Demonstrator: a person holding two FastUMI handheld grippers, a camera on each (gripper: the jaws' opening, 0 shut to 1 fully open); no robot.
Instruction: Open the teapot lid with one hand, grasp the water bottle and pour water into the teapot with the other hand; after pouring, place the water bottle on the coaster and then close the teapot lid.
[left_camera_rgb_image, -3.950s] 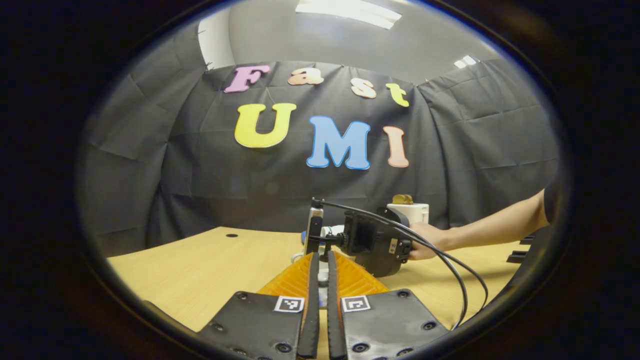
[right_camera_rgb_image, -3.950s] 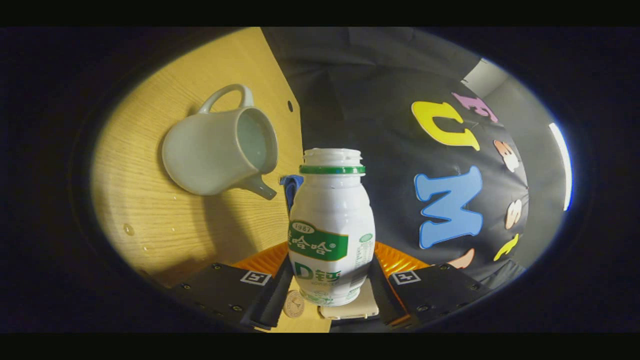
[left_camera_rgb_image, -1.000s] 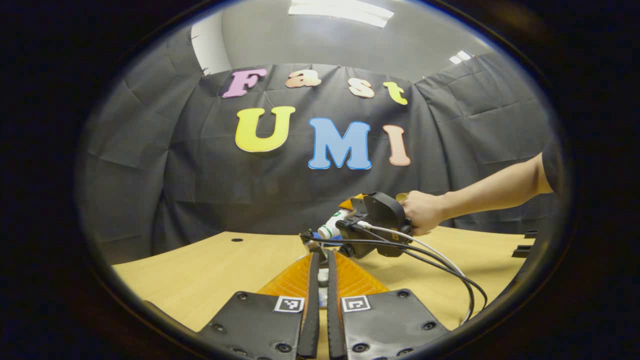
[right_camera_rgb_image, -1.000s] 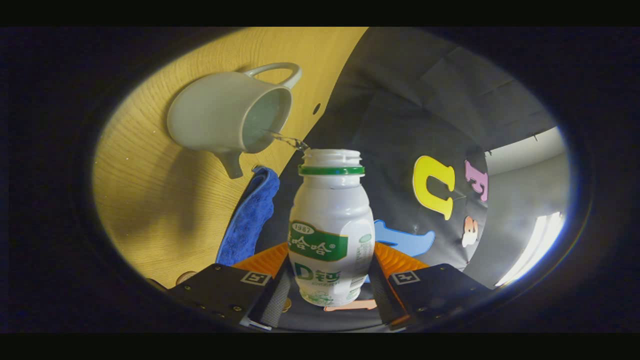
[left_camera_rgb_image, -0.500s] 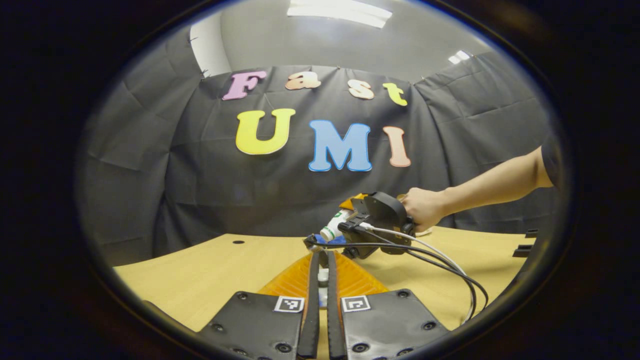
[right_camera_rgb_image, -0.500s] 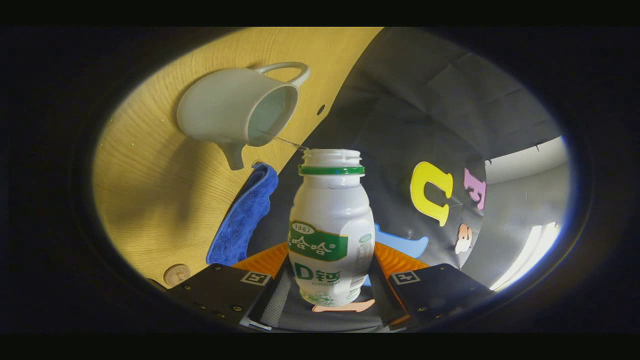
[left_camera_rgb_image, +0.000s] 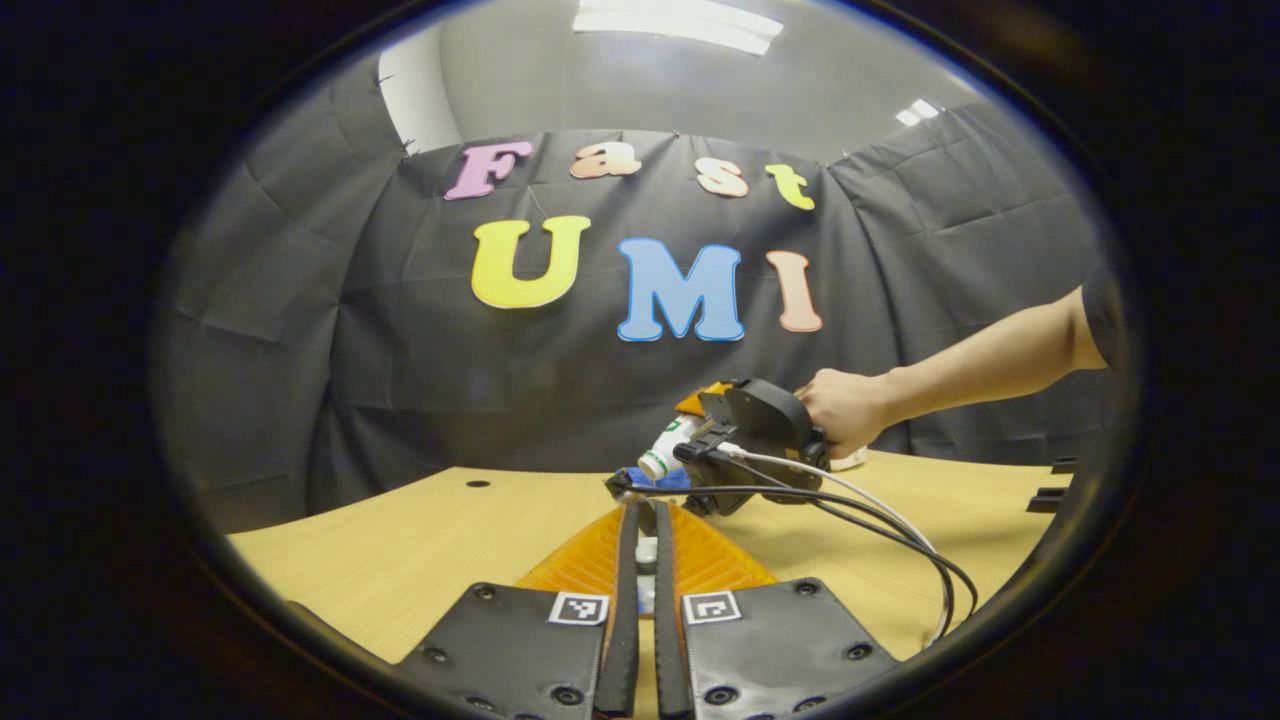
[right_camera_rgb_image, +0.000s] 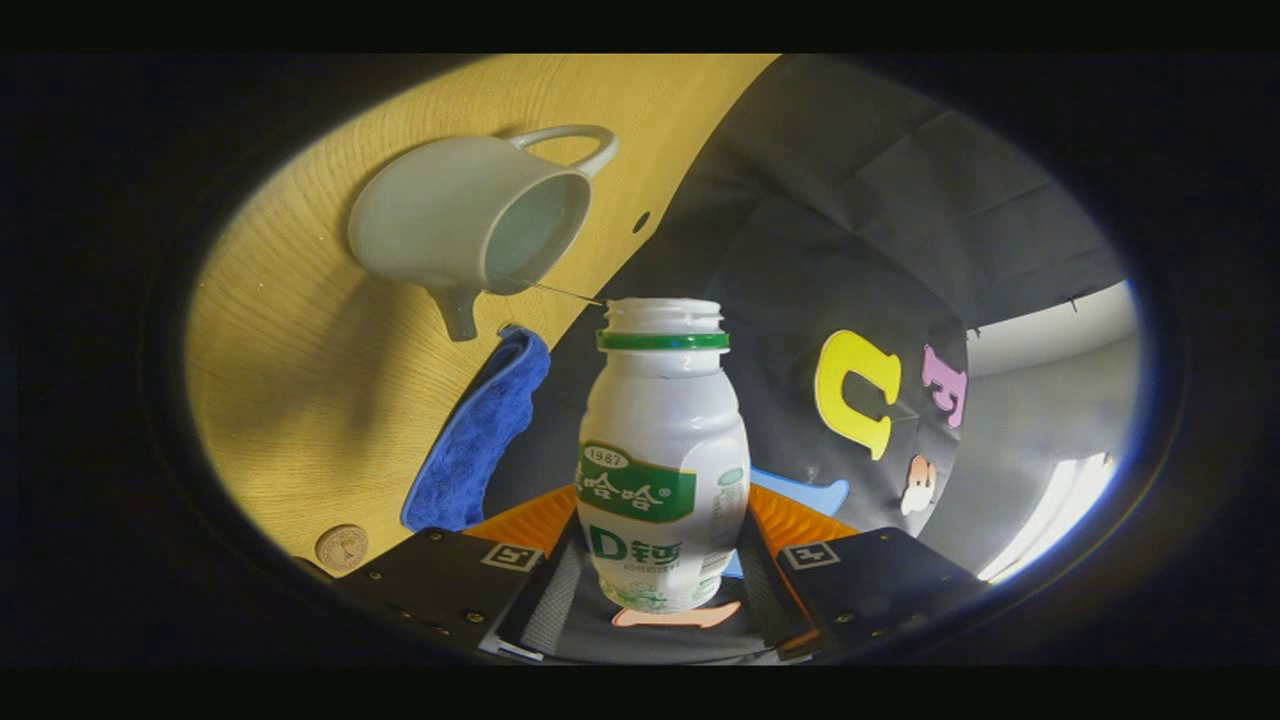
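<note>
Right gripper (right_camera_rgb_image: 664, 560): clamped on the water bottle (right_camera_rgb_image: 662, 455), one finger pressing each side of the lower body; in the left gripper view it (left_camera_rgb_image: 690, 440) shows farther off, held up over the table (left_camera_rgb_image: 420, 540) by a hand (left_camera_rgb_image: 845, 412).
Water bottle: uncapped, tipped over toward the teapot (right_camera_rgb_image: 470, 235); its open mouth sits just beside the pot's rim, not touching it. In the left gripper view the bottle (left_camera_rgb_image: 665, 450) slants down to the left.
Water: a thin thread runs from the bottle mouth into the open top of the teapot.
Teapot: white, lid off, standing on the wooden table, handle on the far side, spout pointing toward the blue cloth (right_camera_rgb_image: 480, 430).
Coaster (right_camera_rgb_image: 341, 546): small round disc on the table, near the end of the blue cloth, well apart from the teapot.
Left gripper (left_camera_rgb_image: 645, 540): fingers nearly together, with a small white thing between them; I cannot tell whether it is the lid or whether both fingers press on it.
Hidden: the teapot itself lies behind the right gripper and cables in the left gripper view.
</note>
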